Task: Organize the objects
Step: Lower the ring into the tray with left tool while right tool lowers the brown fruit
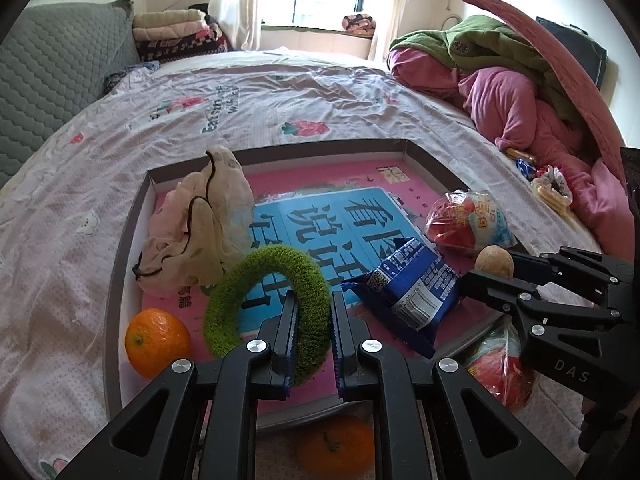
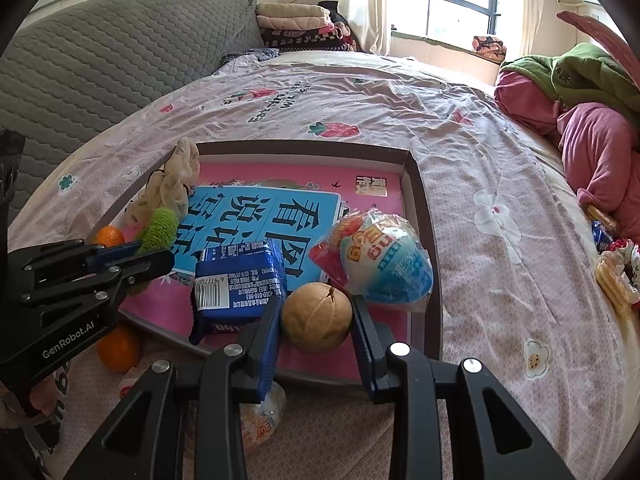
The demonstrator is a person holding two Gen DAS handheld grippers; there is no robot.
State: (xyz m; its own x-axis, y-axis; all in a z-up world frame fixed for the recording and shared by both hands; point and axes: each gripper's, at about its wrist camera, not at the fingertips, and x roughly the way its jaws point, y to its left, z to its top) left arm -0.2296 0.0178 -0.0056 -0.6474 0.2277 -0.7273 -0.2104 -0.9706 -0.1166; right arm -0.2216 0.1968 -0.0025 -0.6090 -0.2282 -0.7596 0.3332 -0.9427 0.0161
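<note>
A shallow tray (image 1: 132, 232) with a pink and blue printed floor lies on the bed. My left gripper (image 1: 314, 320) is shut on a green fuzzy ring (image 1: 264, 272), which stands on edge over the tray's near left part. In the tray lie a beige cloth (image 1: 200, 232), an orange (image 1: 157, 342), a blue packet (image 1: 408, 284) and a red and white snack bag (image 1: 468, 220). My right gripper (image 2: 317, 312) is shut on a tan round fruit (image 2: 316, 318) above the tray's near right corner. The left gripper (image 2: 132, 256) shows at the left of the right wrist view.
A second orange (image 1: 336, 442) and another snack bag (image 2: 260, 424) lie on the bedsheet in front of the tray. Pink and green clothes (image 1: 500, 92) pile up at the right, with more snack packets (image 2: 612, 276) beside them. A grey headboard (image 2: 112, 56) stands at the left.
</note>
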